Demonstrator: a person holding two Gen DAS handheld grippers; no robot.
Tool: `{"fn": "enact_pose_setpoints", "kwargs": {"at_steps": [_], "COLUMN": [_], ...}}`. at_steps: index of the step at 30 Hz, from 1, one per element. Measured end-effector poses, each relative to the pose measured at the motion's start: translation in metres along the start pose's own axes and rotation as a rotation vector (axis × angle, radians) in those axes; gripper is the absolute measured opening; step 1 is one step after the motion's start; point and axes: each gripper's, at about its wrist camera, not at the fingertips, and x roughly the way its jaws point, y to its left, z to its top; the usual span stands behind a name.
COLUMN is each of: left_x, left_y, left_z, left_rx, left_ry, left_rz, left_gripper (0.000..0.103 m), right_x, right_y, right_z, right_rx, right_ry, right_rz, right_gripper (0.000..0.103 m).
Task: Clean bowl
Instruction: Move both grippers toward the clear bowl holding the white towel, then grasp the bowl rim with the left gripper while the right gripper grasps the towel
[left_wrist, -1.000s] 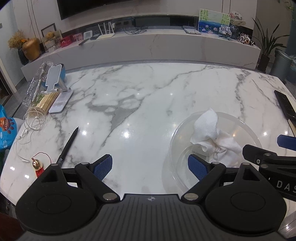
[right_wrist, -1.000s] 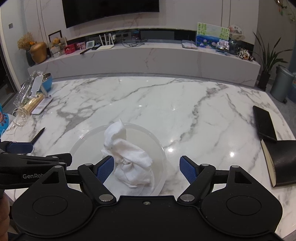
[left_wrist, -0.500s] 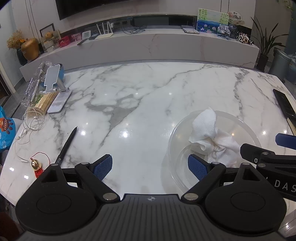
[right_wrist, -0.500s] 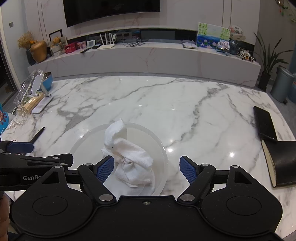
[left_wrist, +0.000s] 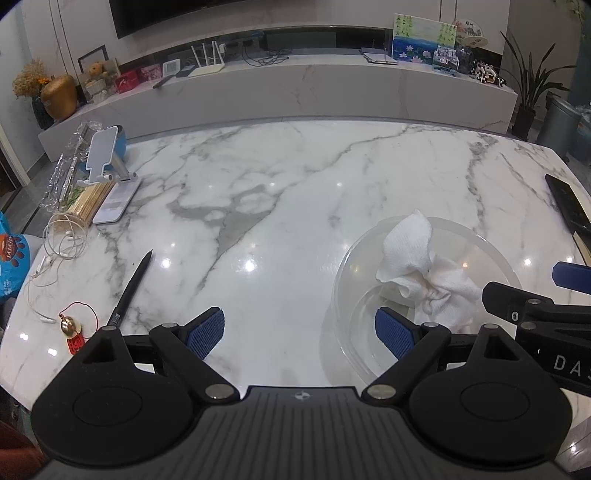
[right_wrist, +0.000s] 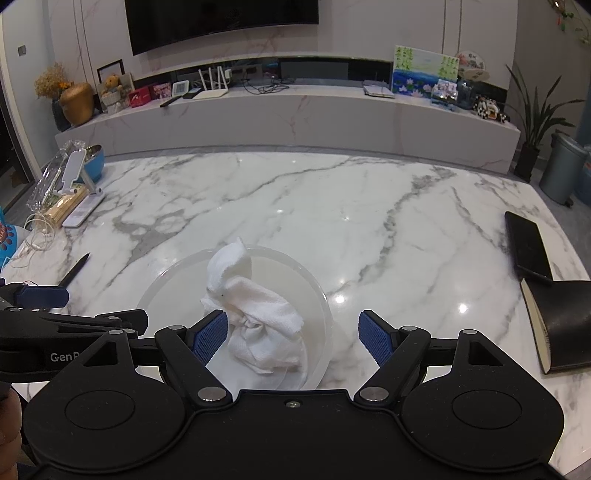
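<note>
Bowl: clear round bowl (right_wrist: 314, 295) sits upright on the marble table (right_wrist: 295, 206), opening up, near the front edge; being round, it shows no long axis
Cloth: crumpled white cloth (right_wrist: 255, 314) lies inside the bowl, one end standing up as a peak toward the far rim, the bulk heaped at the near side, so its length runs near to far
Right gripper: right gripper (right_wrist: 293, 336) hangs over the bowl's near rim, jaws spread wide and holding nothing; its left finger pad (right_wrist: 208, 336) is just beside the cloth, whether touching cannot be told
Left gripper: left gripper (left_wrist: 299, 332) is to the left of the bowl, jaws wide apart and empty; its right finger pad (left_wrist: 393, 332) is over the bowl's near left rim
Change: against the frames a second back, bowl and cloth lie the same; both views have barely shifted
Writing: "GenR" reads on the left tool's side in the right view, "DAS" on the right tool's side in the left view
Surroundings: black pen (left_wrist: 129, 291) and a red-corded charm (left_wrist: 72, 328) lie at the table's left; a dark notebook (right_wrist: 561, 321) lies at the right
</note>
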Motion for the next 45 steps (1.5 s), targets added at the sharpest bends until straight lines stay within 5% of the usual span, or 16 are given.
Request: {"fn": "enact_pose_setpoints", "kwargs": {"at_steps": [34, 41, 45], "left_x": [0.026, 0.038, 0.042], "left_y": [-0.01, -0.011, -0.012], "left_z": [-0.004, -0.007, -0.008], "left_rx": [0.017, 0.01, 0.015], "left_ry": [0.071, 0.125, 0.138], "left_rz": [-0.025, -0.05, -0.059], "left_gripper": [0.089, 0.065, 0.062], "right_x": [0.002, 0.002, 0.002], "right_y": [-0.001, -0.004, -0.004], "right_z": [-0.001, 0.0, 0.001], "right_rx": [0.008, 0.01, 0.01], "right_ry": [-0.001, -0.001, 0.001], "right_rz": [0.008, 0.016, 0.022], "right_gripper": [0.077, 0.077, 0.077]}}
